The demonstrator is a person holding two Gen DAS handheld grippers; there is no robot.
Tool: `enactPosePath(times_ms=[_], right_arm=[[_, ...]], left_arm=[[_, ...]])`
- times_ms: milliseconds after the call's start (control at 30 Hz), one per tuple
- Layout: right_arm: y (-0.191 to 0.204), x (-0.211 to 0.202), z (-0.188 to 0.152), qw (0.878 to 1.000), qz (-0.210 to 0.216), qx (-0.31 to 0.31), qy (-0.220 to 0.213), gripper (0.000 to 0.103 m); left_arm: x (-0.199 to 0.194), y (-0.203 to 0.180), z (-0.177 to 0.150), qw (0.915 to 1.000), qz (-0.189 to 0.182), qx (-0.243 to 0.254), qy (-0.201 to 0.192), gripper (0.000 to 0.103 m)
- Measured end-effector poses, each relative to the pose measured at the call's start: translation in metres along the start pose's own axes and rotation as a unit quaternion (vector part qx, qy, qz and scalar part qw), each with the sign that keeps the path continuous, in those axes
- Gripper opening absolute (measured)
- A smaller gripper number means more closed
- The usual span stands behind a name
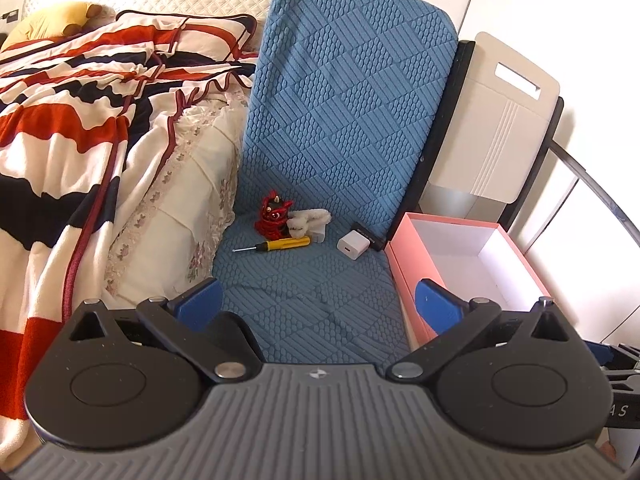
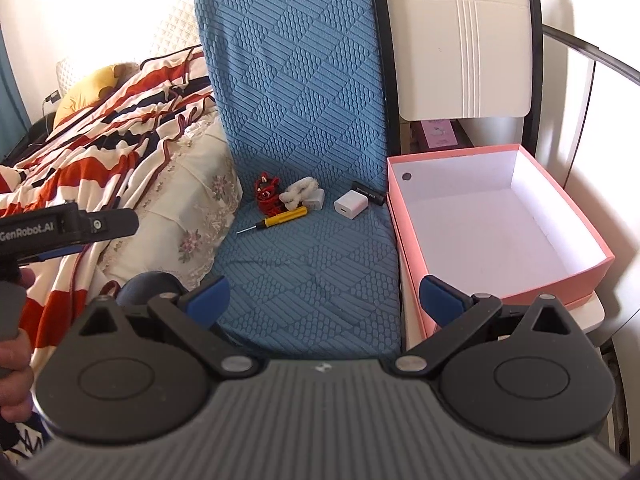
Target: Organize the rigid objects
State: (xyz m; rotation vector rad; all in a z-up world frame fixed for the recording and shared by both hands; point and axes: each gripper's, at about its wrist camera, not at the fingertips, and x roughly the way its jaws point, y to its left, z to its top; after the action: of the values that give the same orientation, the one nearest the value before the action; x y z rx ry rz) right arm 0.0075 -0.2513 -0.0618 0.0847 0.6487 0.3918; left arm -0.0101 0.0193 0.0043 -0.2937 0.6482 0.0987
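On the blue chair seat lie a yellow screwdriver, a red toy figure, a white fluffy item, a white charger cube and a small black box. They also show in the right wrist view: screwdriver, red toy, fluffy item, charger, black box. An empty pink box stands right of the seat. My left gripper and right gripper are open and empty, well short of the objects.
A bed with a striped red, white and navy blanket lies to the left. A white chair back stands behind the pink box. The left gripper body shows at the left of the right wrist view.
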Motion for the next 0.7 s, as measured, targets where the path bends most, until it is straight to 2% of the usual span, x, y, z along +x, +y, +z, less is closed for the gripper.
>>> enactPosePath(times_ms=[167, 467, 700], right_arm=[[-0.002, 0.001, 0.004, 1.000, 0.001, -0.002, 0.008, 0.103], [-0.005, 0.000, 0.004, 1.000, 0.006, 0.006, -0.001, 0.103], [-0.004, 0.001, 0.001, 1.000, 0.015, 0.012, 0.005, 0.103]], left_arm=[[0.000, 0.001, 0.003, 0.9999, -0.005, -0.013, -0.008, 0.103], [-0.003, -0.003, 0.001, 0.9999, -0.009, -0.004, -0.007, 0.103], [0.000, -0.010, 0.002, 0.9997, -0.005, 0.010, -0.023, 0.103]])
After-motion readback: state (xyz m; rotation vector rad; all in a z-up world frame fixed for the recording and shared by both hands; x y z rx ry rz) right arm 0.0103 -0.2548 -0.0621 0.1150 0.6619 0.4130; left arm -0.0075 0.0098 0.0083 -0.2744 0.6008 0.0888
